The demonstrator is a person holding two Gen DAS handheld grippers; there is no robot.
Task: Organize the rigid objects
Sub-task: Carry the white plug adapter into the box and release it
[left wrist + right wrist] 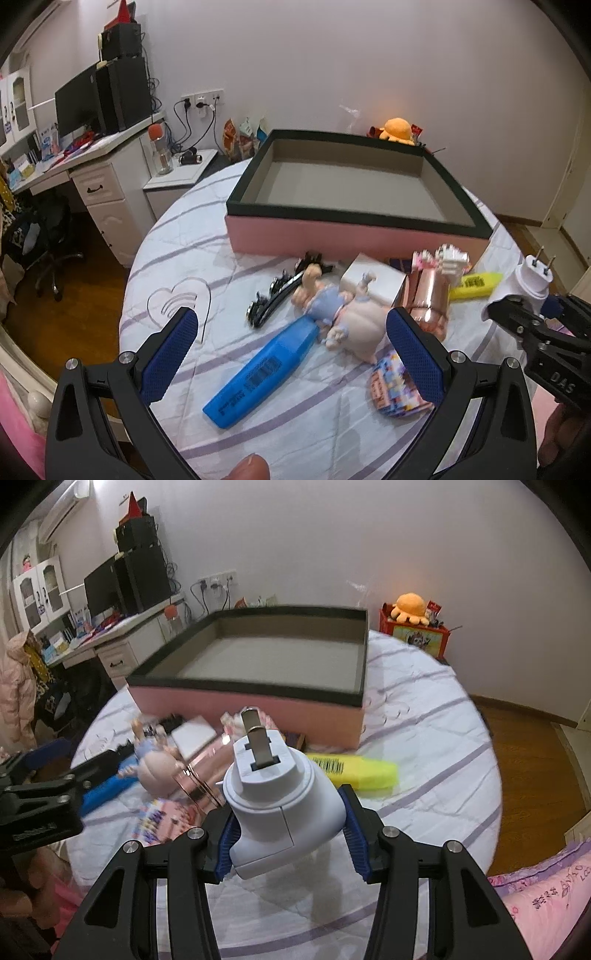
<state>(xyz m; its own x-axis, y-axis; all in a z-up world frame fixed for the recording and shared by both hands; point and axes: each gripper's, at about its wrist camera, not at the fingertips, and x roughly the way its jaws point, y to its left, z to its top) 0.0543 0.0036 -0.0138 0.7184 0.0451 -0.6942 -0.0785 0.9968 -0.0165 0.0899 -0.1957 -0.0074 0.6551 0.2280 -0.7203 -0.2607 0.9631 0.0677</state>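
My right gripper [288,830] is shut on a white plug adapter [280,805], held above the bedcover with its metal prongs pointing up and forward. The left wrist view shows that adapter [532,280] at the right edge. My left gripper [291,332] hovers open over a blue highlighter [262,373] and a pink doll figure [351,321]. Beyond them lie a black hair clip [273,299], a white box [373,280], a rose-gold bottle [428,299], a block figure [443,258] and a yellow highlighter [354,771]. An empty pink box with a black rim [354,221] sits behind them.
A small patterned packet [395,384] lies by my left gripper's right finger. A clear heart shape [181,295] rests on the striped cover. A desk with a monitor [85,99] stands at the left. An orange plush [410,607] sits on a red box. Wooden floor surrounds the round surface.
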